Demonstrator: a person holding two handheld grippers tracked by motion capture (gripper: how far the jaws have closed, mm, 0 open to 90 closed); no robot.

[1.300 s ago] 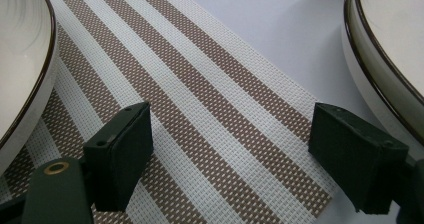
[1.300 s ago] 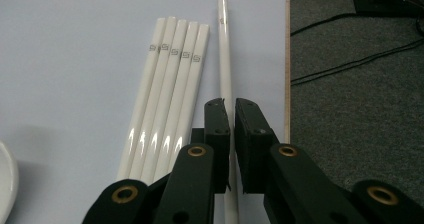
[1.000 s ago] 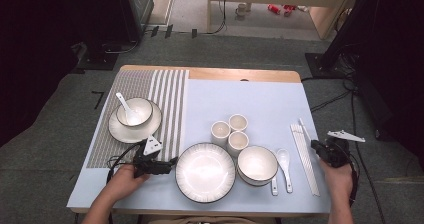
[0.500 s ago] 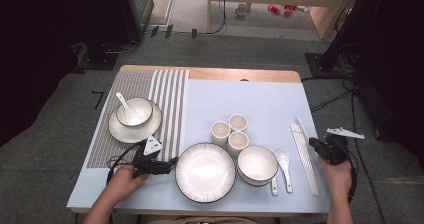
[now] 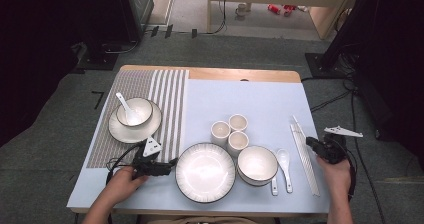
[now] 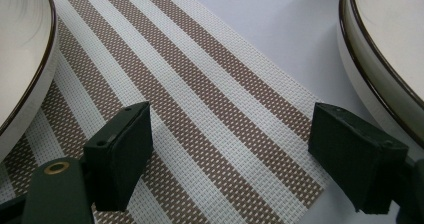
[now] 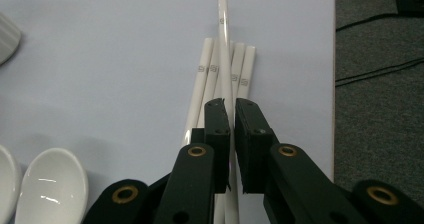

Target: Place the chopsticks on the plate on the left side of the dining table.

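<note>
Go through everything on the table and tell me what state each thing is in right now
Left claw: open, empty.
Right claw: shut on one chopstick.
Other chopsticks: lying flat.
Three cups: upright, empty.
Large plate: empty.
Bowl on saucer: holds a spoon.

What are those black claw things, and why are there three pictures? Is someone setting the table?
A person holds a two-jaw grabbing tool in each hand. One picture looks down from above; the others come from small cameras riding on each tool. The right gripper is pinched shut on one white chopstick, raised above the other chopsticks. The left gripper is open and empty over the striped mat. On the table are plates, bowls, three cups and two spoons.
</note>
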